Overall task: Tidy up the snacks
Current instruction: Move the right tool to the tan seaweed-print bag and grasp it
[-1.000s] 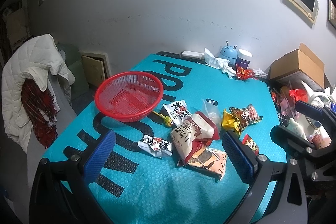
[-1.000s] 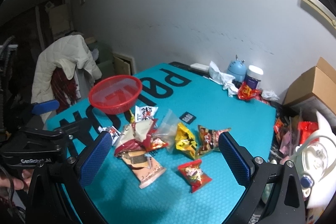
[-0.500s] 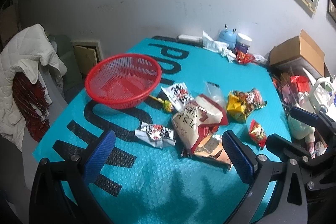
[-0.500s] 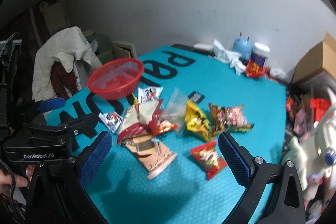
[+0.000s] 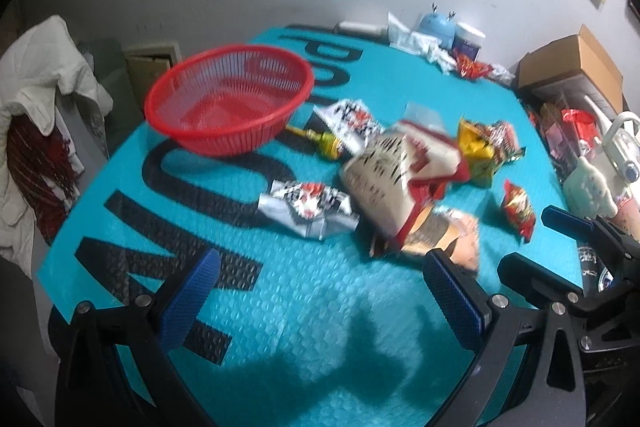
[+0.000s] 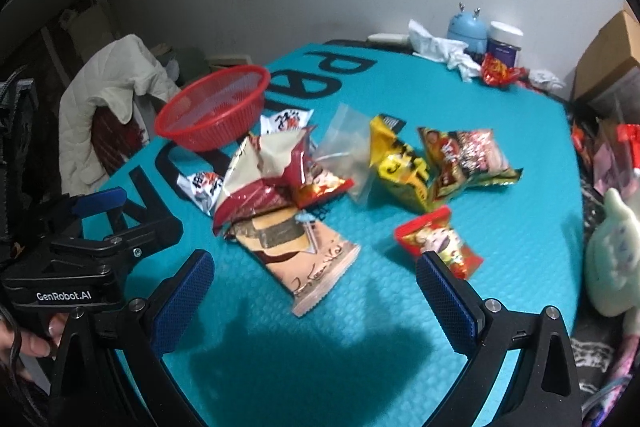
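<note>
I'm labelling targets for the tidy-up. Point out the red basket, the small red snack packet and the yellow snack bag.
red basket (image 5: 224,131), left wrist view, front outer wall.
small red snack packet (image 6: 438,241), right wrist view, middle of wrapper.
yellow snack bag (image 6: 396,163), right wrist view, printed front.

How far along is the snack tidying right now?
Nothing looks done: the red basket holds no snacks. Nothing is in hand; the left gripper and right gripper are both open above the mat. Left to do: all the snack packets lying beside the basket.
</note>
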Demonstrator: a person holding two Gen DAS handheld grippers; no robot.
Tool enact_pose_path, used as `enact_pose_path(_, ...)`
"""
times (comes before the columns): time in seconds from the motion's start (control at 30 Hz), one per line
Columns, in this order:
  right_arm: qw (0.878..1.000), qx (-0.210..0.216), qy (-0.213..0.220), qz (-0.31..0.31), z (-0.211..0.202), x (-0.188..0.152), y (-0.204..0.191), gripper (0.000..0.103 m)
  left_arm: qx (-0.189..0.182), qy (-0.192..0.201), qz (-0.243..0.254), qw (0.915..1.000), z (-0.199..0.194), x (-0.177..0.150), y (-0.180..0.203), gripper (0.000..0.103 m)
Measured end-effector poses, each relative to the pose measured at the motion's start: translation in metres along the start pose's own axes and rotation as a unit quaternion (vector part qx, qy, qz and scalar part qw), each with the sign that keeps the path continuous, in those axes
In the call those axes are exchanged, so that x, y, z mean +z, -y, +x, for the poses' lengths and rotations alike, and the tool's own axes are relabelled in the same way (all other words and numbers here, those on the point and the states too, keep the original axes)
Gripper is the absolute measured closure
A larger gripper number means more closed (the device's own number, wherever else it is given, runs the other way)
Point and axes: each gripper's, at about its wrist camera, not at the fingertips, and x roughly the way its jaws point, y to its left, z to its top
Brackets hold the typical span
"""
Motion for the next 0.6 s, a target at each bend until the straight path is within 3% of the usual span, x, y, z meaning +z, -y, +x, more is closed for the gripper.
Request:
enact_pose_path(0.43,0.996,0.017,-0.027,-0.081,0.048,0.008,-0.022,0.001,0.007,-0.022,-0.035,0.9991,0.02,-0.003,-0.032,0.0)
enact_pose_path(0.6,0.994,0.015,-0.039,-0.098,0.064,0.013,-0.025,0.006,0.006,-0.021,-0.036,0.9991,0.027,0.003,-0.042,0.0)
